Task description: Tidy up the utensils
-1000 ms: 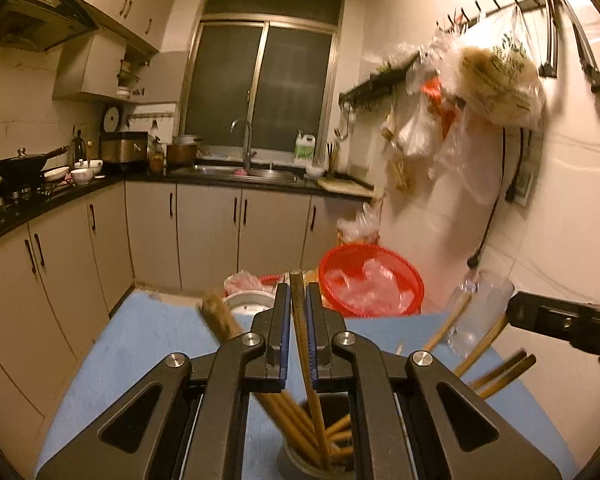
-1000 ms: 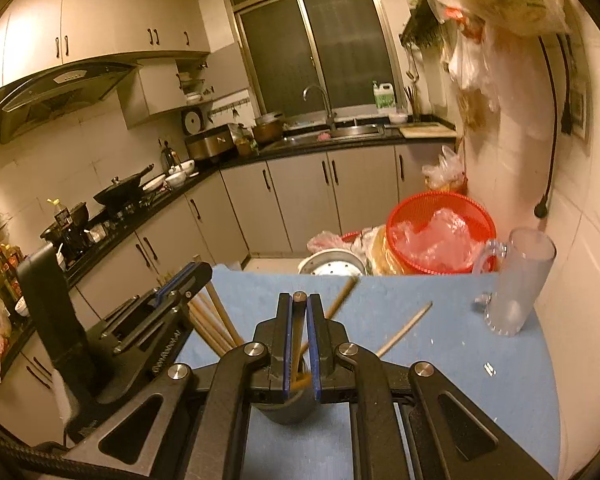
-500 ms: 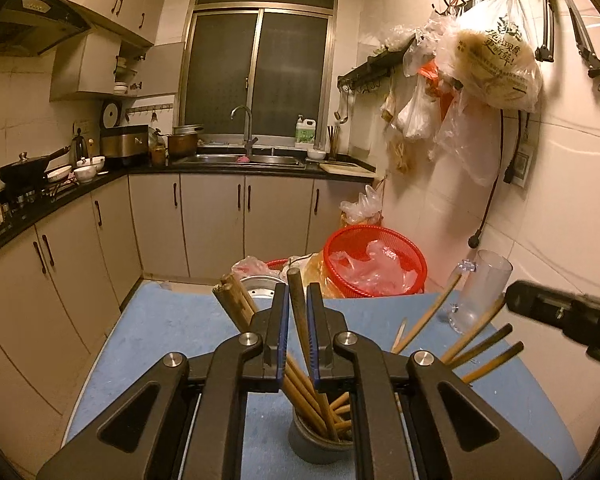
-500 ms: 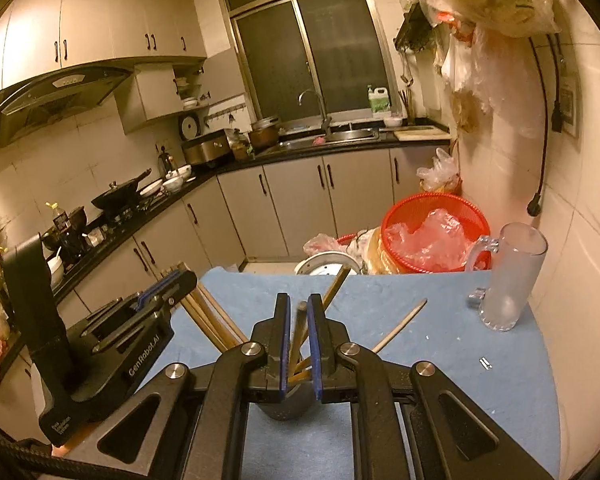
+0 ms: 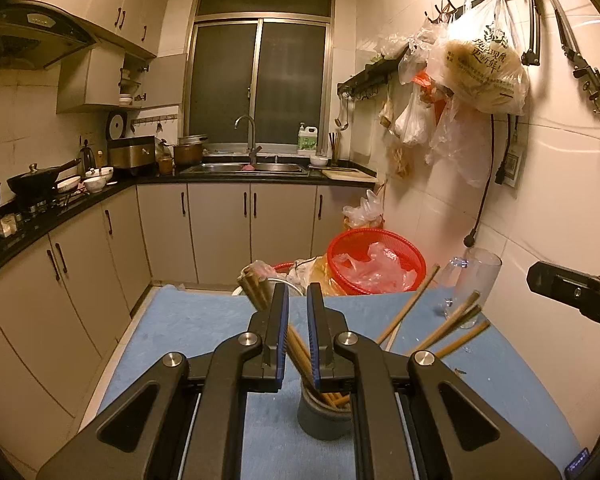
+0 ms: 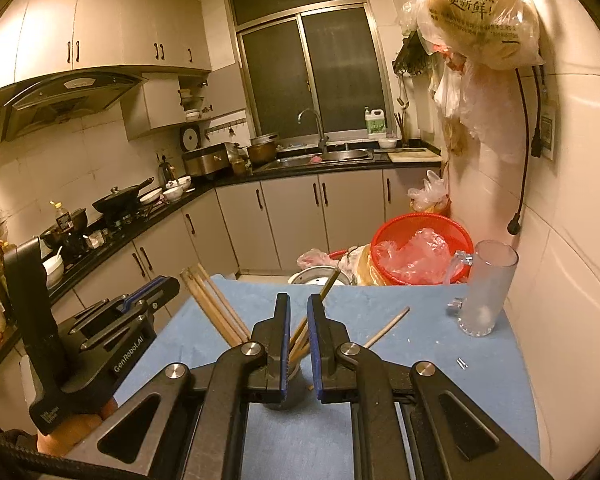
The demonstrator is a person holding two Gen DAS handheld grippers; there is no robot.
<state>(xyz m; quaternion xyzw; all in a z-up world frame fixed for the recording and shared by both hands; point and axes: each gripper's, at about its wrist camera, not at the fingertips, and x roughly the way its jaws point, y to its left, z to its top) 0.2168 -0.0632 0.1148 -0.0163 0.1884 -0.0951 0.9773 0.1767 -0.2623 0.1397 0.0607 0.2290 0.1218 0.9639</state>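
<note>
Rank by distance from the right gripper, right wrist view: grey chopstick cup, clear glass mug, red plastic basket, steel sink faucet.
From the right gripper, in the right wrist view:
1. Grey chopstick cup: directly below the fingers, on the blue mat.
2. Clear glass mug: right side of the mat, by the wall.
3. Red plastic basket: beyond the mat's far edge, right of centre.
4. Steel sink faucet: far counter, under the window.

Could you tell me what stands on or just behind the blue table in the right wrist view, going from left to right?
Left tongs → chopstick bundle leaning out of the grey holder → loose chopstick on the blue table → red basket behind the far edge → glass mug.
</note>
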